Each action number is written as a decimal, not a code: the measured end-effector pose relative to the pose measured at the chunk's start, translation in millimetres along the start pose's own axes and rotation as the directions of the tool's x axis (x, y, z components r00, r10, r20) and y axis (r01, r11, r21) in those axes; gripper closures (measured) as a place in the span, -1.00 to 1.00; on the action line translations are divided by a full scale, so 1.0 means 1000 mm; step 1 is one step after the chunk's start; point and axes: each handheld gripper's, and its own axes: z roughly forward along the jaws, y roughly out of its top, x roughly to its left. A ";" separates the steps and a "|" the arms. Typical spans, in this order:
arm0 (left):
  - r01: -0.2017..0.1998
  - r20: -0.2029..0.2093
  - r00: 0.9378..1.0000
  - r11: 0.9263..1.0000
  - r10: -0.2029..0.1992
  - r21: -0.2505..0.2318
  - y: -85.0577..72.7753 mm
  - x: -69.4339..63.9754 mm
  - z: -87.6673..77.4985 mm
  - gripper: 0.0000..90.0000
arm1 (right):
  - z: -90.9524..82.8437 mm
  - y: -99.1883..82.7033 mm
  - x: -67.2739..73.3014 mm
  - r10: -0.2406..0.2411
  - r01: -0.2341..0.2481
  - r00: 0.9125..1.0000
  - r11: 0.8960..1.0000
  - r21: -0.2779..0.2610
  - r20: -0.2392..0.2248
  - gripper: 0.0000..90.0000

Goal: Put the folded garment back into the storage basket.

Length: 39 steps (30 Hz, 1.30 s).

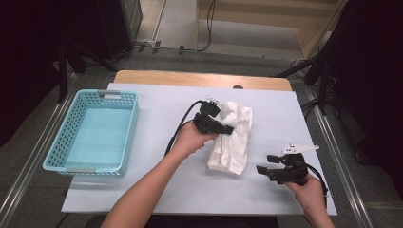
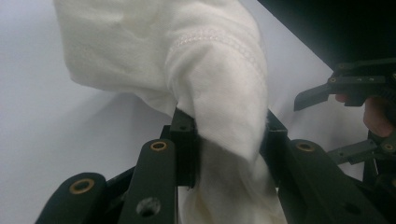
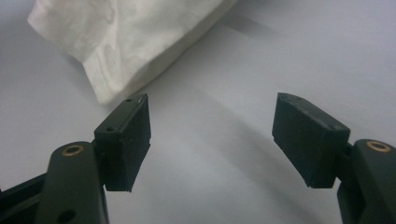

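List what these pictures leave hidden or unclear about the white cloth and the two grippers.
- White cloth: its underside and folds are hidden by its own bulk in the high view; the left gripper view cuts it off at the top and bottom edges.
- Left gripper: its pad faces are covered by the pinched cloth.
- Right gripper: open over bare table; frame edges cut off its body.

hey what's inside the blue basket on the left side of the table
Nothing shows inside the light blue basket: its floor looks bare. The white cloth lies outside it at mid-table, pinched by the left gripper. The near wall hides a thin strip of the floor.
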 end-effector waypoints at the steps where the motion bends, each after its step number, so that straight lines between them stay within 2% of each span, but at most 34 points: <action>1: 0.000 0.003 1.000 1.000 0.000 0.002 0.000 0.001 -0.003 0.50 | 0.000 0.000 0.000 -0.001 0.001 1.000 1.000 0.001 0.001 -0.41; 6: -0.001 0.006 1.000 1.000 0.000 0.031 0.003 0.001 -0.013 0.50 | 0.001 0.000 0.001 -0.004 0.004 1.000 1.000 0.004 0.001 -0.41; 10: -0.012 0.006 1.000 0.999 0.012 0.038 0.005 0.001 -0.024 0.50 | 0.001 0.001 0.001 -0.001 0.001 1.000 1.000 -0.004 -0.007 -0.41; 15: -0.006 0.001 1.000 0.999 0.006 0.047 0.004 0.005 -0.037 0.50 | 0.003 0.002 0.003 -0.009 0.009 1.000 1.000 -0.001 -0.020 -0.42; 27: 0.024 0.008 1.000 0.999 -0.025 0.033 0.003 0.018 -0.071 0.50 | 0.005 0.005 0.005 -0.027 0.026 0.999 1.000 -0.005 -0.028 -0.42; 31: 0.018 -0.013 1.000 1.000 -0.018 0.022 0.001 0.021 -0.082 0.50 | 0.006 0.006 0.006 -0.027 0.027 0.999 1.000 -0.003 -0.030 -0.42; 33: 0.002 -0.030 1.000 1.000 -0.001 0.015 -0.001 0.022 -0.087 0.50 | 0.006 0.006 0.006 -0.030 0.030 0.999 1.000 0.000 -0.029 -0.42; 39: 0.027 -0.040 0.999 0.999 -0.026 0.021 -0.006 0.030 -0.106 0.50 | 0.008 0.008 0.008 -0.031 0.031 0.999 1.000 -0.004 -0.036 -0.42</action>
